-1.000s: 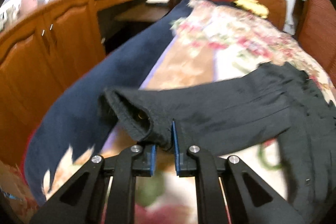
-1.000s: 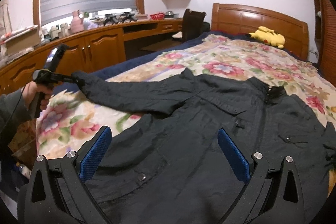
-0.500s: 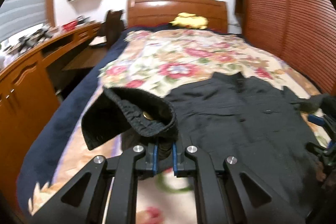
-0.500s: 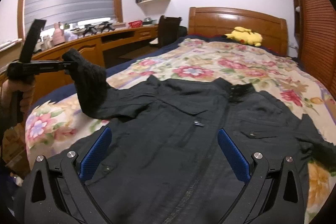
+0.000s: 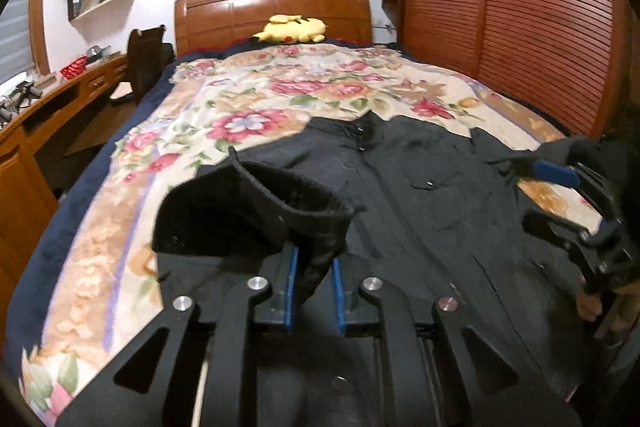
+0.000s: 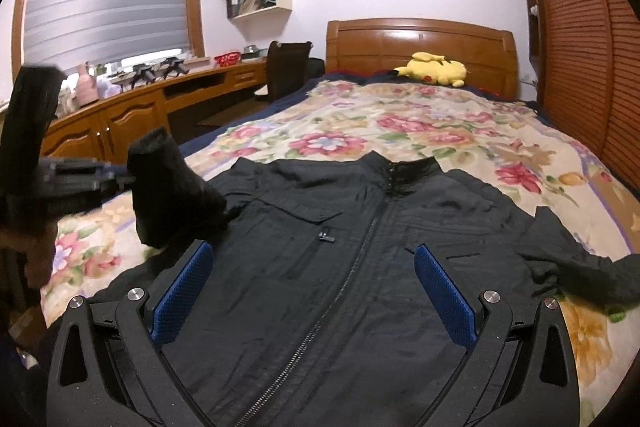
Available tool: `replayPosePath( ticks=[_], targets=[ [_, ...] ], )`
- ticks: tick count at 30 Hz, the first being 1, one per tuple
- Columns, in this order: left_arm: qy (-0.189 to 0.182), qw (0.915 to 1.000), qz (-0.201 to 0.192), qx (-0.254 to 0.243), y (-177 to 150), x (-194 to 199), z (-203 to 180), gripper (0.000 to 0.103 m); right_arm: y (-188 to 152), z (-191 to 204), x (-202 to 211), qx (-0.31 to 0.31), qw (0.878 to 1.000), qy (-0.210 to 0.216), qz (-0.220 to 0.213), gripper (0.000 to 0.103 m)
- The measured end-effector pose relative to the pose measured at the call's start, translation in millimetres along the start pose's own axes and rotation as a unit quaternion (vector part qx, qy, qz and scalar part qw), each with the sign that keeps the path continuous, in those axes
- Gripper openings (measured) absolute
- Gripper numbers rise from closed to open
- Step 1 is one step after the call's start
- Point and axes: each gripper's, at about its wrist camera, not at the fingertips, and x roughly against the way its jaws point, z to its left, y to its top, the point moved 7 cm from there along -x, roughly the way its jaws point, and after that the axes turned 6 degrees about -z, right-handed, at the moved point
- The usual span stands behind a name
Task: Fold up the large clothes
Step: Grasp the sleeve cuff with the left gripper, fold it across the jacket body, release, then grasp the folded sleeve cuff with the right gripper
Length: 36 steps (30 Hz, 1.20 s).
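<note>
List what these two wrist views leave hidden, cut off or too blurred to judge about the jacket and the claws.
- Jacket hem: cut off at the bottom edge of both views, behind the claw bodies.
- Left sleeve beyond its cuff: left wrist view, the raised cuff hides it.
- Left claw, jaws opening: whether the pads still pinch the cuff fabric between them is unclear.
- Left claw in the right wrist view: blurred.
- Right sleeve end: runs out at the frame edge.
</note>
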Motion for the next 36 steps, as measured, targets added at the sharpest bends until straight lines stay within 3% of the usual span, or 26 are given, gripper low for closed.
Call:
replayPosePath(
  ticks=[6, 10, 12, 16, 21, 24, 31, 35, 36],
  targets=[
    [-0.003, 0.9999, -0.010, -0.011, -11, 22, -15, 0.038, 0, -5, -2, -0.011, 1.000, 0.004, 0.002, 0.102],
    [0.003, 0.9998, -0.018, -0.006, -18, 38, -14, 0.045, 0, -2, -6, -0.014, 1.000, 0.014, 0.005, 0.102],
    [0.008, 0.9997, -0.025, 0.001, -25, 47, -9, 0.055, -3, 2, -10, -0.014, 1.000, 0.019, 0.009, 0.102],
    [0.020, 0.9994, -0.021, 0.018, -48, 57, 7, 0.057, -12, 19, -21, -0.004, 0.999, 0.040, 0.026, 0.098],
    [0.045, 0.9988, -0.005, 0.021, -77, 63, 27, 0.058, -36, 48, -44, 0.018, 0.994, 0.079, 0.068, 0.083],
    [0.047, 0.9984, -0.002, 0.029, -87, 67, 34, 0.058, -54, 65, -60, 0.039, 0.989, 0.097, 0.101, 0.075],
    [0.053, 0.9978, 0.001, 0.040, -102, 72, 44, 0.058, -84, 103, -79, 0.081, 0.975, 0.142, 0.148, 0.067],
    [0.053, 0.9975, 0.003, 0.046, -107, 73, 48, 0.059, -98, 107, -88, 0.088, 0.970, 0.151, 0.172, 0.042],
    [0.053, 0.9975, 0.003, 0.047, -108, 73, 48, 0.059, -99, 107, -90, 0.085, 0.969, 0.153, 0.175, 0.040]
  ],
)
